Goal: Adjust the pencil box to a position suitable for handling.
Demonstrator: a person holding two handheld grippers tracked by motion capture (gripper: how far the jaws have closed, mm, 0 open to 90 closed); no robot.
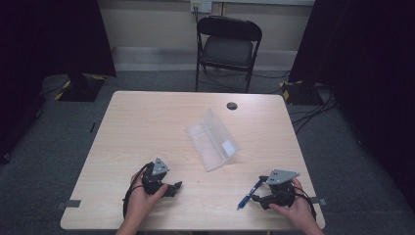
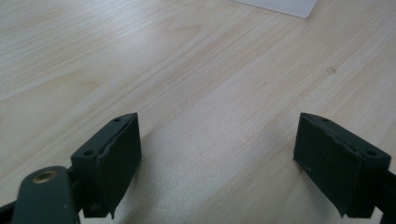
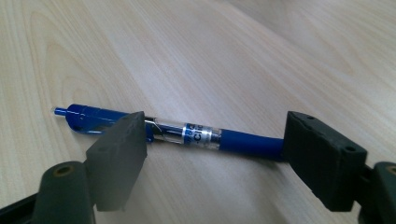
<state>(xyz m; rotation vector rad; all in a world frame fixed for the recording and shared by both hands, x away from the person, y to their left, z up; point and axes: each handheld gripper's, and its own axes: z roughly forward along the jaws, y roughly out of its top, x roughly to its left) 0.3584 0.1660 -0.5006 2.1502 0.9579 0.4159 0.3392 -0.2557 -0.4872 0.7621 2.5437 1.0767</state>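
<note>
The pen (image 3: 187,133) lies flat on the surface (image 1: 147,127), and its long axis runs crosswise to the right tool (image 3: 212,140), so the barrel spans the gap from one jaw toward the other instead of pointing down between them. In the right gripper view the clicker end passes just behind the left-hand jaw and the blue grip end reaches the right-hand jaw; whether either jaw touches the pen I cannot tell. That tool is released, jaws spread wide, gripping nothing. As I judge it, the tool would need turning about a quarter turn before closing, so the pads meet the sides of the barrel and not its ends.

In the high view the pen (image 1: 248,194) sits just left of the right tool (image 1: 259,195), near the front edge of the surface, and well apart from the left tool (image 1: 173,187). The right hand is plainly the nearer one. The left tool (image 2: 217,154) is also released, hovering low over bare wood.

Beyond the pen, toward the middle of the surface, rests a clear plastic case (image 1: 213,139), open. Farther back a dark folding chair (image 1: 227,46) stands on grey carpet, with cables trailing off to the right.
</note>
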